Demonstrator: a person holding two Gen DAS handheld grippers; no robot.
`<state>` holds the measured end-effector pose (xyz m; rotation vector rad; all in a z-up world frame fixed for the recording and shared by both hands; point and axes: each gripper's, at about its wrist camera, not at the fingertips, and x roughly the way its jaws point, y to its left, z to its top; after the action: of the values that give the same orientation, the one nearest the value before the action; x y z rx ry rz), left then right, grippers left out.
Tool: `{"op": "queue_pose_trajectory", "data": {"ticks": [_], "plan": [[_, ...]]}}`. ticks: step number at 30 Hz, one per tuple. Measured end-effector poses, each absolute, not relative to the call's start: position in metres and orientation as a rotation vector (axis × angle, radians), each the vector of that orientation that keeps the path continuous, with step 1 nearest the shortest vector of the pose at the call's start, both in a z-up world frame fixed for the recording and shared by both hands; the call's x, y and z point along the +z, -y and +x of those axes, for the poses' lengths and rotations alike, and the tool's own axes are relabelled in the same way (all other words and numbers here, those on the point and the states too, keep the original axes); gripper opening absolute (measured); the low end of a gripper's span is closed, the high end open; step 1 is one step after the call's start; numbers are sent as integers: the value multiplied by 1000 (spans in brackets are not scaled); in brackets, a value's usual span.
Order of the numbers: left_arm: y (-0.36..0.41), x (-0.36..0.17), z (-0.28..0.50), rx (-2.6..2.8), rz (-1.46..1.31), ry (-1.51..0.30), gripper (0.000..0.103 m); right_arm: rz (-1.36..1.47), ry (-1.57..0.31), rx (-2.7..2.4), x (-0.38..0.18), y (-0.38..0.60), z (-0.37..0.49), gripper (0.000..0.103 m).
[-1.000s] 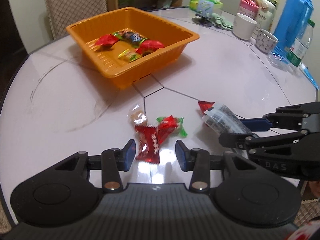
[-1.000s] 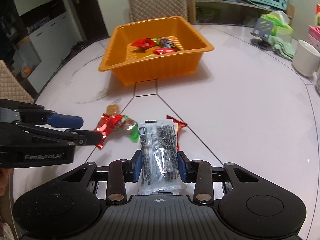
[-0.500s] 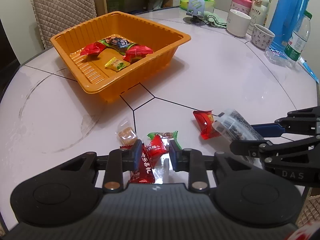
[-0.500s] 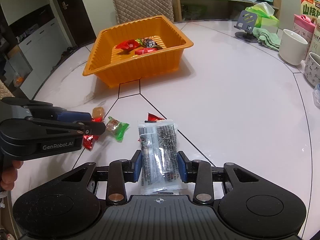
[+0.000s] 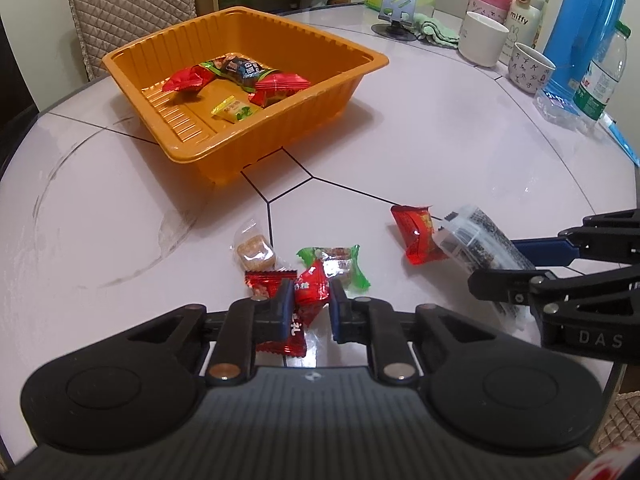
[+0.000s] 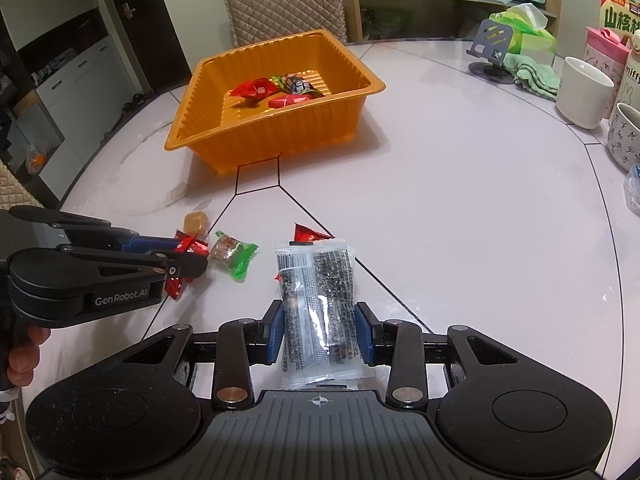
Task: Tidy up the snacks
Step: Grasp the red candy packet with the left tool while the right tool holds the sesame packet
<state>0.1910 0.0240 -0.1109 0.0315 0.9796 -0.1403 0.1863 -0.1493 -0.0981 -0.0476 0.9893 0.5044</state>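
- Left gripper [image 5: 309,307] is clamped on a red candy wrapper [image 5: 310,288] lying on the table [image 5: 440,152].
- Right gripper [image 6: 319,334] is clamped on a clear sesame-snack packet [image 6: 316,300].
- Orange tray [image 5: 200,148] holds wrapped candies.

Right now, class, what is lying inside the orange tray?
Inside the orange tray lie two red packets, a dark packet and a small yellow packet. Anything beneath them is covered.

one tray [image 5: 360,65], nine snacks [image 5: 256,254], two mugs [image 5: 482,42]

A white mug [image 5: 483,43] and a blue thermos [image 5: 582,28] stand at the table's [image 5: 440,152] far edge. A quilted chair [image 6: 280,2] sits behind it.
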Motion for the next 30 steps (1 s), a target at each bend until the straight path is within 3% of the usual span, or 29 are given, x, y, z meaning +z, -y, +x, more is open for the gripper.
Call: {"op": "queue_pose_trajectory", "data": {"ticks": [30], "plan": [[-38, -72, 180, -124, -58, -907, 16, 17, -944, 534, -76, 149, 189, 37]]}}
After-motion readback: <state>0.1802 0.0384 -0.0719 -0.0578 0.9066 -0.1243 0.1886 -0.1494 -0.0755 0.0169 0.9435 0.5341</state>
